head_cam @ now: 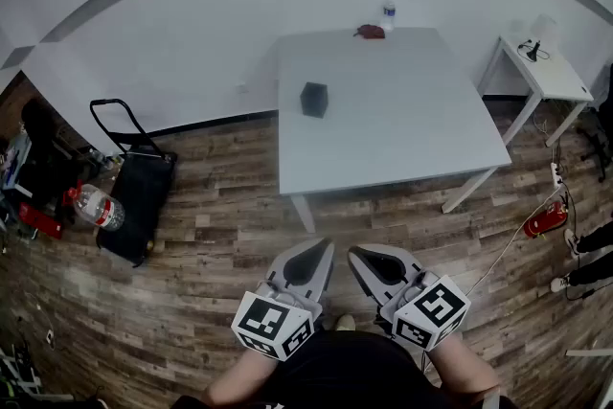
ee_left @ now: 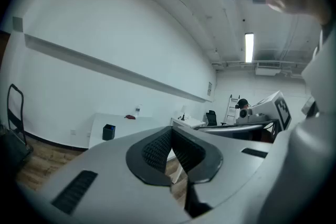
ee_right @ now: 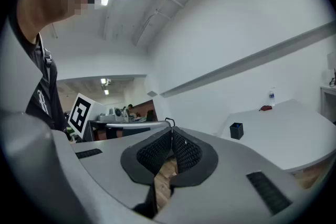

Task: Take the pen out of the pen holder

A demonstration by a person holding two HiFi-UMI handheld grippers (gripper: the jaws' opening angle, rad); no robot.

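Note:
A small black pen holder (head_cam: 313, 99) stands on the left part of a white table (head_cam: 402, 124), far ahead of me; it shows as a dark box (ee_left: 108, 131) in the left gripper view and again (ee_right: 236, 130) in the right gripper view. A hint of blue shows at its top; the pen itself is too small to make out. My left gripper (head_cam: 321, 246) and right gripper (head_cam: 354, 253) hang side by side near my body, well short of the table, over the wooden floor. Both have their jaws shut with nothing between them.
A water bottle (head_cam: 389, 13) and a red object (head_cam: 370, 32) sit at the table's far edge. A small white side table (head_cam: 541, 72) stands to the right. On the floor lie a black trolley (head_cam: 137, 187) and a plastic bottle (head_cam: 98, 207) at left, and a red item with a cable (head_cam: 545, 219) at right.

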